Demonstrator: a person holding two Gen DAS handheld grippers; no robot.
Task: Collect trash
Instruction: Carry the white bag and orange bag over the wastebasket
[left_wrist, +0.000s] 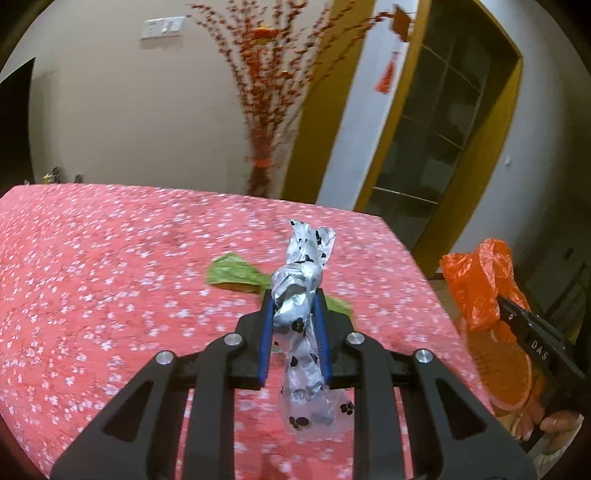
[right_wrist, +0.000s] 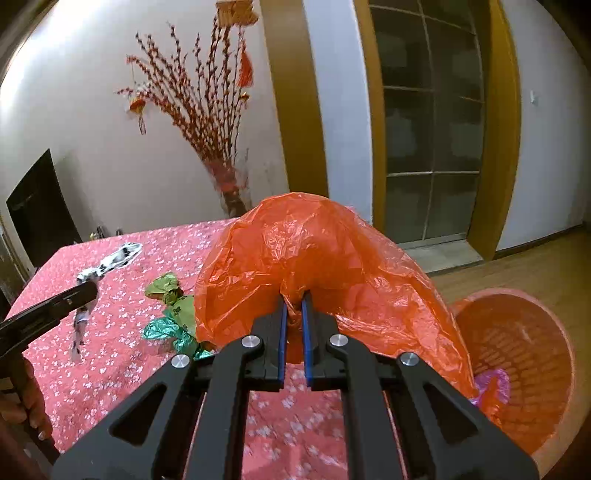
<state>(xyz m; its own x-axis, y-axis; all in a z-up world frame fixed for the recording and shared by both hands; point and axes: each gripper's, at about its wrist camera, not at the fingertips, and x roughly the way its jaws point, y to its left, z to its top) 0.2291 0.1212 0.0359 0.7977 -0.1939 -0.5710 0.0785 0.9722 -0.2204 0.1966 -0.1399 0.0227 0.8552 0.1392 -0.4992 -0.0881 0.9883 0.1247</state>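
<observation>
The counter (right_wrist: 110, 369), spread with a red cloth dotted in small white flowers, carries crumpled green plastic wrappers (right_wrist: 173, 314). Just beyond its right edge sits an orange slotted plastic basket (right_wrist: 524, 354). A big crinkled orange plastic bag (right_wrist: 314, 266) billows above the counter edge, pinched by the right claw (right_wrist: 293, 314), its jaws nearly together on a fold. The left claw (left_wrist: 294, 317) is clamped narrowly on a twisted white plastic bag printed with black paw marks (left_wrist: 299, 291), lifted off the counter.
</observation>
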